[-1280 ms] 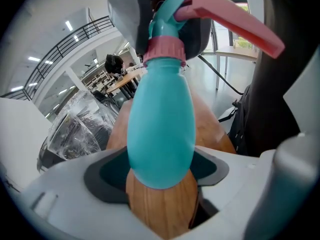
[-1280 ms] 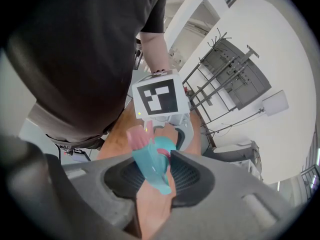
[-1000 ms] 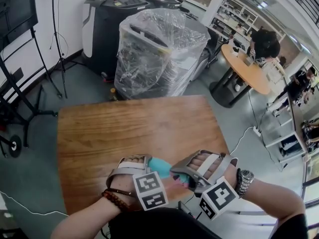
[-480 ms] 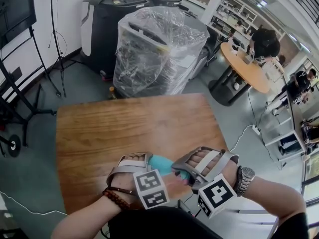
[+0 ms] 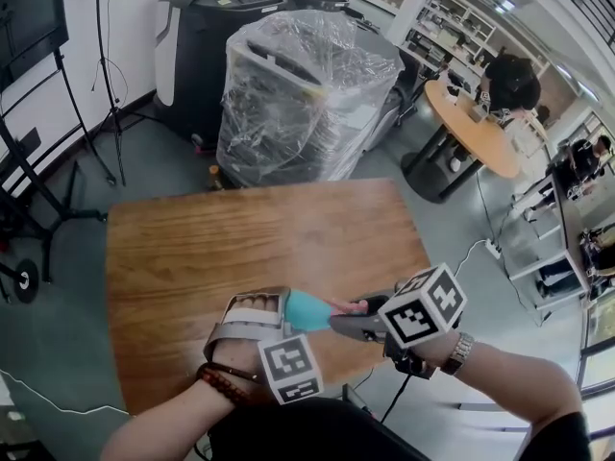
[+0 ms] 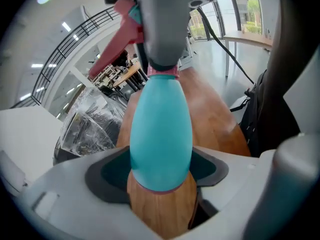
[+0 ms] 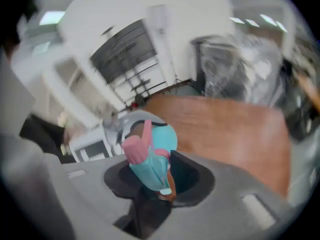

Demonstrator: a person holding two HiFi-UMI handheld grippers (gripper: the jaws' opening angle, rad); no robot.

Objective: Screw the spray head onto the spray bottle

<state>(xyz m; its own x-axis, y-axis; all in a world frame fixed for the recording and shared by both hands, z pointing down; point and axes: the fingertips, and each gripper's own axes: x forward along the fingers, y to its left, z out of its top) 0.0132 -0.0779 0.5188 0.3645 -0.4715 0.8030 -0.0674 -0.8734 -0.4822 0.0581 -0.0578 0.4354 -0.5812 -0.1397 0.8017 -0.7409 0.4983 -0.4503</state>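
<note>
I hold a teal spray bottle (image 5: 307,309) over the near edge of the wooden table (image 5: 250,243). My left gripper (image 5: 277,313) is shut on its body, which fills the left gripper view as a teal bulb (image 6: 161,134) between the dark pads. The spray head (image 7: 147,159), teal with a pink trigger (image 6: 122,34), sits at the bottle's neck above a pink collar (image 6: 163,73). My right gripper (image 5: 352,321) is shut on that head, and its marker cube (image 5: 423,305) faces up. The thread joint is hidden by the right gripper's grey body (image 6: 160,24).
A plastic-wrapped machine (image 5: 303,94) and dark bins (image 5: 207,46) stand beyond the table's far edge. A tripod stand (image 5: 106,75) is at the left. A round table (image 5: 476,133) with a seated person is at the back right. A cable (image 5: 476,253) runs on the floor.
My right gripper has rolled about the spray head, so its marker cube swung from the lower right up to the top. The left gripper and bottle stayed almost where they were.
</note>
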